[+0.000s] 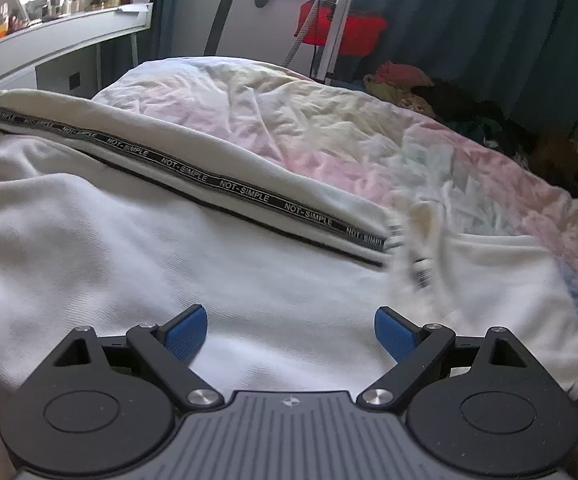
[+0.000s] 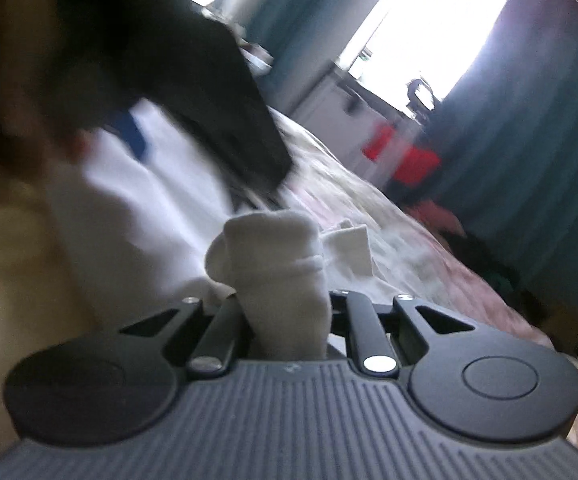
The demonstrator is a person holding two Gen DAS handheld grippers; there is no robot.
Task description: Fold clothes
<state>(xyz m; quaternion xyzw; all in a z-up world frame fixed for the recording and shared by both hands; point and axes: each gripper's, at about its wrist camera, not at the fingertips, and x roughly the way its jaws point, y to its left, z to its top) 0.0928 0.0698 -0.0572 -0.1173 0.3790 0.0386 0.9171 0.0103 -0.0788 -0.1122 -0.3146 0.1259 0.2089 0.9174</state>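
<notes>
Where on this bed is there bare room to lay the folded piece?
Free: the rumpled pastel bedspread beyond the white garment's NOT-SIMPLE tape, up to the bed's far end. Crowded: the dark clothes pile at the far right edge, and the near side, covered by the garment under the open left gripper.

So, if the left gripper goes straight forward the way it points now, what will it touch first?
Most likely the white garment spread on the bed: the open left gripper points down at it, short of the black lettered stripe. Depth is uncertain.
</notes>
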